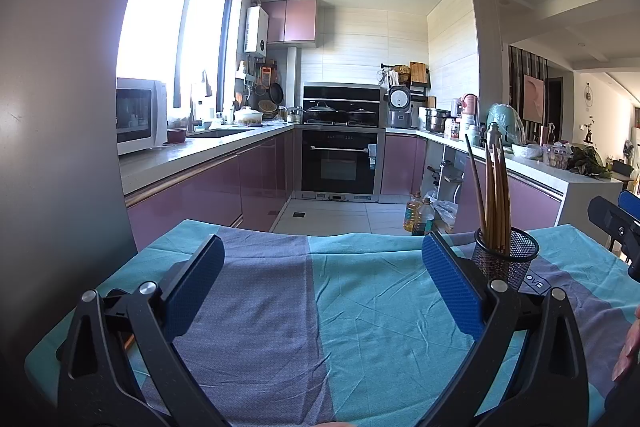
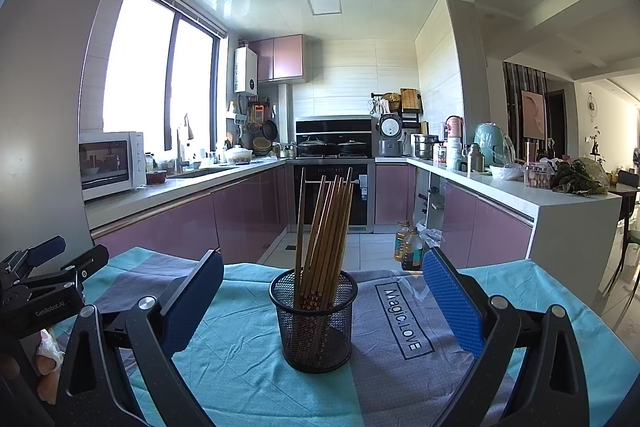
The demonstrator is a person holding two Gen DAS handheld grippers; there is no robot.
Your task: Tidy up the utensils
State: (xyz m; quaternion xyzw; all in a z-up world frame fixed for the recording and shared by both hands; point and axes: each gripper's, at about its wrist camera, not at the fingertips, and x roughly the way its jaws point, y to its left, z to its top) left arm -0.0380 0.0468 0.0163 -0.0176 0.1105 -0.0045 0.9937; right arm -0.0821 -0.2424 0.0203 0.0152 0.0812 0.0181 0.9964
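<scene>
Your right gripper (image 2: pixel 323 297) fingers (image 2: pixel 452 301) are spread wide, gripping nothing; mesh holder (image 2: pixel 314 323) sits between them, untouched, upright on the tabletop cloth (image 2: pixel 224 367). Chopsticks (image 2: pixel 326 231) stand in it, long axis near vertical, tips up, fanned slightly right, one leaning left. Your left gripper (image 1: pixel 322 279) fingers (image 1: pixel 450 287) are also released and empty, over bare cloth (image 1: pixel 360 327); the holder (image 1: pixel 506 255) is just beyond its right finger. The tabletop's far edge runs close behind the holder, floor (image 2: pixel 372 247) beyond. Bare cloth lies left and right of the holder.
</scene>
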